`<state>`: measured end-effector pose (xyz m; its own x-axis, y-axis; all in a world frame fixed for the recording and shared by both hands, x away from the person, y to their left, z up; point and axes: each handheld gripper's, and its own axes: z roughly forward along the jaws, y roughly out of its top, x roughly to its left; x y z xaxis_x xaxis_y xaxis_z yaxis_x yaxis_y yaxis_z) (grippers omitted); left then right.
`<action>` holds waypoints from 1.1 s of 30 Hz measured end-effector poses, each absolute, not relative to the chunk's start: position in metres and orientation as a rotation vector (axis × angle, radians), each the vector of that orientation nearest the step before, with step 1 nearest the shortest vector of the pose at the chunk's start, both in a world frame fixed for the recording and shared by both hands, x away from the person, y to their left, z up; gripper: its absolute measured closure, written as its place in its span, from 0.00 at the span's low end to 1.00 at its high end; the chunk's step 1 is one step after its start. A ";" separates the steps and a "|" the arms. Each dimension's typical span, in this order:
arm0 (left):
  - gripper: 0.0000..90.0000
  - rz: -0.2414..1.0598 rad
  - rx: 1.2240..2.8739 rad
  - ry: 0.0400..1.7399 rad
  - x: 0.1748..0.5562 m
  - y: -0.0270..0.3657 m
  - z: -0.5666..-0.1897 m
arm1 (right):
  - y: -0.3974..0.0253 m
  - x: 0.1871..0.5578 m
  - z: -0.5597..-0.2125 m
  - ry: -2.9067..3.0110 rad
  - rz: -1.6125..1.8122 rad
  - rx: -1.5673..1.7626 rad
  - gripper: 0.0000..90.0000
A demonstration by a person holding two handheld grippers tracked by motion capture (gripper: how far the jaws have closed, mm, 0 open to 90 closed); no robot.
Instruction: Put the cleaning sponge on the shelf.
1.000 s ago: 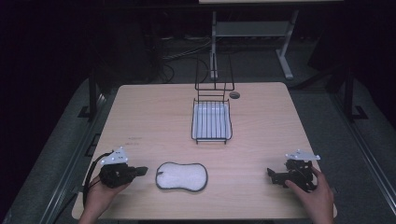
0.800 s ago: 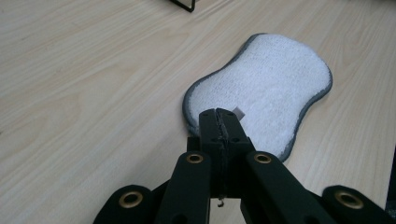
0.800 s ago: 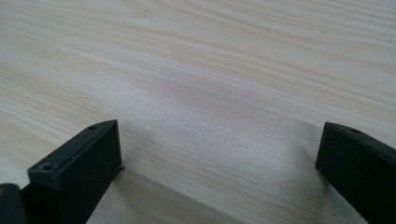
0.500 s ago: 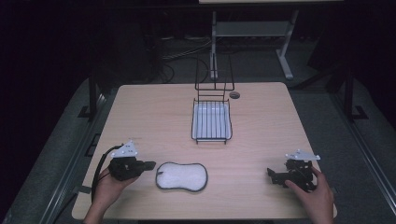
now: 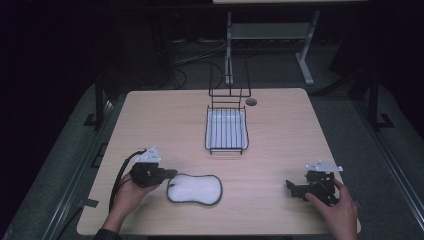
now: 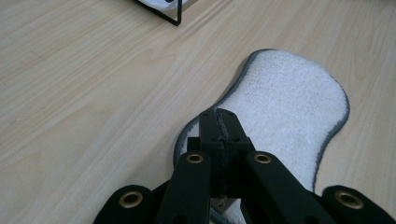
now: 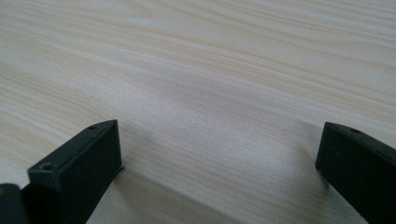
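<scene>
A white peanut-shaped pad with a grey rim (image 5: 194,189) lies flat near the table's front edge, left of centre. My left gripper (image 5: 171,174) is at the pad's left end, held in a hand. In the left gripper view its jaws (image 6: 219,115) are pressed together, and their tips sit over the near end of the pad (image 6: 289,107). I see nothing between them. My right gripper (image 5: 291,187) rests at the front right, a hand around it. Its jaws (image 7: 219,154) stand wide apart over bare wood.
A black wire rack with a white tray in it (image 5: 226,129) stands at the table's middle back, and its corner (image 6: 170,11) shows in the left gripper view. A round cable hole (image 5: 251,101) lies just right of the rack. The light wooden table (image 5: 300,130) is bare between pad and right gripper.
My left gripper has moved right and slightly forward across the table, up to the pad's left end. The right gripper, the pad and the rack have stayed still.
</scene>
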<state>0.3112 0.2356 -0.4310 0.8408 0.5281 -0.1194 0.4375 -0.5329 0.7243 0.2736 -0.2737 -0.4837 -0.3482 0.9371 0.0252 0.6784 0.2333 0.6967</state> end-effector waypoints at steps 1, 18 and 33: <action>1.00 0.143 2.217 0.699 0.313 0.234 -0.432 | -0.274 0.274 -0.484 2.113 0.879 1.486 0.00; 1.00 0.110 2.295 0.692 0.319 0.217 -0.447 | -0.274 0.274 -0.484 2.112 0.880 1.487 0.00; 1.00 0.106 2.309 0.705 0.302 0.227 -0.446 | -0.274 0.274 -0.484 2.112 0.880 1.487 0.00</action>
